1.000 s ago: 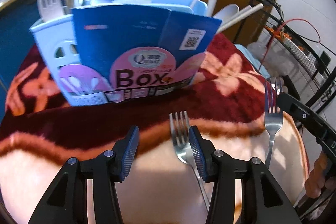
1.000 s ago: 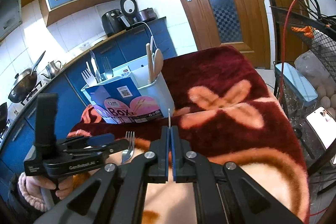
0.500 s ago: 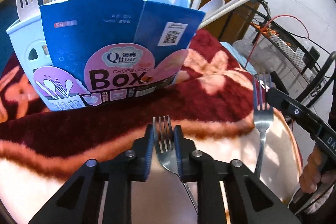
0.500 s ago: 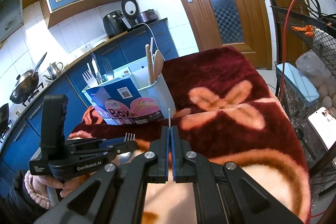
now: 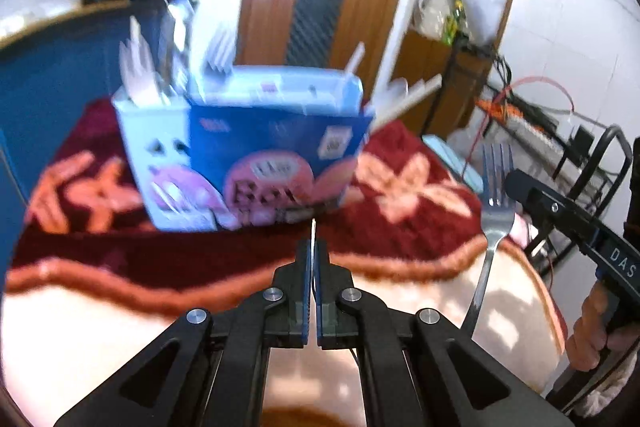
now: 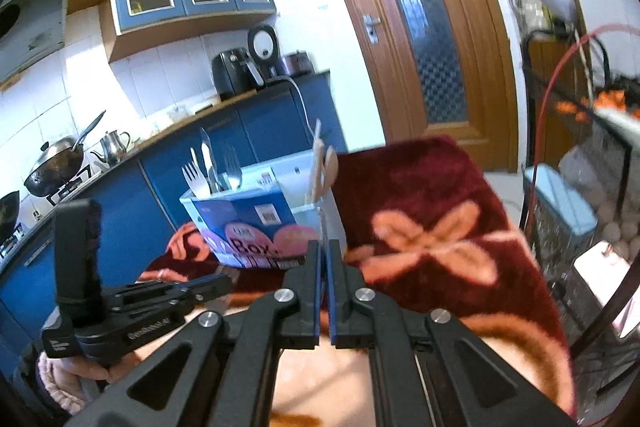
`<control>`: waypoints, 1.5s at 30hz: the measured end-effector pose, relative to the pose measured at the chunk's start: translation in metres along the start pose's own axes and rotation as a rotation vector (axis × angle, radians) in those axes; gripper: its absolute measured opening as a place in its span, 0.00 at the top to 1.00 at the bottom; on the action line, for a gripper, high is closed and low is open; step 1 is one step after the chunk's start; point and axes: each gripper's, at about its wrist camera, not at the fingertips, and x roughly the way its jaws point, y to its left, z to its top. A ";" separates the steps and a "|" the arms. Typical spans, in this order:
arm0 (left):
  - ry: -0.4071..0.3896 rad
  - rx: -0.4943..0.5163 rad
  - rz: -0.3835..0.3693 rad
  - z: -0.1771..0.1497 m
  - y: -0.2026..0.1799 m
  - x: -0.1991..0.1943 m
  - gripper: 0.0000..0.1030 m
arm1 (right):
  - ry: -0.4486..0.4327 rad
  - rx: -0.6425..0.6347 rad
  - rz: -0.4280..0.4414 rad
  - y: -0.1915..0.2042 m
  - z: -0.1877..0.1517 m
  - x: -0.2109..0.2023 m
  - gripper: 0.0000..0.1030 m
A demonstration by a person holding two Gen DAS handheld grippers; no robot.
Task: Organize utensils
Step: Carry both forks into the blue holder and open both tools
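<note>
Two forks are in grip now, one in each gripper, and both must travel the same way: forward to the utensil holder (image 5: 240, 151) that stands further back on the blanket-covered surface (image 5: 400, 227).

The left gripper (image 5: 313, 267) has just been closing, and its jaws are now clenched on a fork (image 5: 313, 227), which shows only as a thin metal edge that sticks out between the pads toward the holder. The right gripper (image 6: 323, 267) is also clenched, on a second fork (image 5: 494, 211); in the left wrist view this one stands nearly upright, tines up, nearer the right edge of the surface.

The holder lies straight ahead of the left gripper and a little to the left of the right one. I judge the left hand is nearer, so it should go first. The fork compartment (image 5: 152, 99), already full of tines, is at the holder's left end.
</note>
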 end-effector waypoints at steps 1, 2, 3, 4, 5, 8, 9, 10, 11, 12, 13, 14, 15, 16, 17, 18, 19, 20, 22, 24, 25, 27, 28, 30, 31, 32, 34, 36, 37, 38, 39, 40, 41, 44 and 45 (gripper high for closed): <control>-0.033 0.005 0.021 0.003 0.001 -0.008 0.99 | -0.018 -0.015 -0.011 0.004 0.002 -0.003 0.96; -0.063 0.009 0.039 0.005 0.002 -0.015 0.99 | -0.032 -0.024 -0.015 0.007 0.004 -0.005 0.96; -0.096 0.009 0.055 0.008 0.003 -0.023 0.99 | -0.044 -0.032 -0.020 0.011 0.006 -0.007 0.96; -0.131 0.007 0.069 0.012 0.005 -0.031 0.99 | -0.054 -0.041 -0.025 0.013 0.008 -0.009 0.96; -0.160 0.003 0.081 0.016 0.007 -0.038 0.99 | -0.066 -0.049 -0.029 0.016 0.009 -0.010 0.96; -0.248 -0.001 0.133 0.029 0.016 -0.057 0.99 | -0.093 -0.066 -0.038 0.021 0.014 -0.012 0.96; -0.268 0.000 0.148 0.034 0.018 -0.062 0.99 | -0.101 -0.069 -0.040 0.023 0.016 -0.013 0.96; -0.294 0.001 0.170 0.038 0.022 -0.067 0.99 | -0.106 -0.073 -0.040 0.025 0.018 -0.013 0.96; -0.319 0.001 0.195 0.044 0.025 -0.073 0.99 | -0.115 -0.080 -0.043 0.027 0.021 -0.012 0.96; -0.332 0.002 0.208 0.047 0.028 -0.077 0.99 | -0.124 -0.087 -0.049 0.029 0.023 -0.013 0.96; -0.349 0.001 0.227 0.053 0.032 -0.081 0.99 | -0.133 -0.095 -0.053 0.030 0.025 -0.014 0.96; -0.367 -0.001 0.248 0.059 0.036 -0.086 0.99 | -0.140 -0.104 -0.058 0.031 0.028 -0.014 0.96; -0.379 -0.002 0.260 0.063 0.039 -0.090 0.99 | -0.149 -0.110 -0.062 0.032 0.031 -0.014 0.96; -0.398 -0.004 0.279 0.070 0.043 -0.096 0.99 | -0.157 -0.116 -0.065 0.034 0.034 -0.014 0.96; -0.420 -0.006 0.301 0.077 0.047 -0.100 0.99 | -0.164 -0.120 -0.068 0.036 0.037 -0.014 0.96; -0.434 -0.007 0.317 0.082 0.049 -0.104 0.99 | -0.170 -0.124 -0.071 0.037 0.040 -0.014 0.96; -0.455 -0.011 0.338 0.089 0.052 -0.109 0.99 | -0.177 -0.128 -0.073 0.038 0.043 -0.014 0.96; -0.472 -0.014 0.354 0.097 0.055 -0.113 0.99 | -0.183 -0.130 -0.075 0.039 0.045 -0.014 0.96; -0.505 -0.020 0.382 0.111 0.060 -0.119 0.99 | -0.192 -0.132 -0.080 0.040 0.049 -0.014 0.96; -0.541 -0.014 0.412 0.122 0.062 -0.123 0.99 | -0.197 -0.132 -0.081 0.041 0.050 -0.013 0.96; -0.559 -0.008 0.430 0.127 0.062 -0.125 0.99 | -0.197 -0.133 -0.082 0.041 0.051 -0.013 0.96; -0.584 0.004 0.454 0.134 0.060 -0.124 0.99 | -0.195 -0.135 -0.084 0.042 0.052 -0.011 0.96; -0.595 0.012 0.466 0.137 0.059 -0.121 0.99 | -0.193 -0.136 -0.085 0.042 0.052 -0.011 0.96; -0.597 0.031 0.482 0.140 0.057 -0.112 0.99 | -0.193 -0.139 -0.088 0.041 0.052 -0.011 0.96; -0.591 0.040 0.487 0.141 0.056 -0.106 0.99 | -0.193 -0.141 -0.091 0.041 0.053 -0.010 0.96; -0.581 0.047 0.492 0.140 0.056 -0.100 0.99 | -0.193 -0.142 -0.095 0.041 0.054 -0.010 0.96; -0.556 0.056 0.497 0.138 0.057 -0.088 0.99 | -0.197 -0.144 -0.102 0.041 0.056 -0.009 0.96; -0.522 0.053 0.490 0.132 0.060 -0.078 0.99 | -0.206 -0.149 -0.112 0.041 0.060 -0.008 0.96; -0.500 0.051 0.484 0.129 0.061 -0.072 0.99 | -0.213 -0.153 -0.117 0.041 0.063 -0.007 0.96; -0.482 0.047 0.479 0.127 0.063 -0.067 0.99 | -0.222 -0.157 -0.125 0.041 0.065 -0.007 0.96; -0.469 0.043 0.475 0.125 0.064 -0.063 0.99 | -0.232 -0.162 -0.135 0.041 0.070 -0.007 0.96; -0.452 0.039 0.469 0.122 0.066 -0.058 0.99 | -0.241 -0.165 -0.143 0.041 0.073 -0.006 0.96; -0.440 0.036 0.465 0.119 0.067 -0.055 0.99 | -0.254 -0.165 -0.155 0.041 0.078 -0.006 0.96; -0.416 0.025 0.456 0.112 0.071 -0.046 0.99 | -0.290 -0.172 -0.181 0.044 0.091 -0.005 0.96; -0.410 0.020 0.452 0.110 0.073 -0.043 0.99 | -0.312 -0.185 -0.199 0.046 0.098 -0.005 0.96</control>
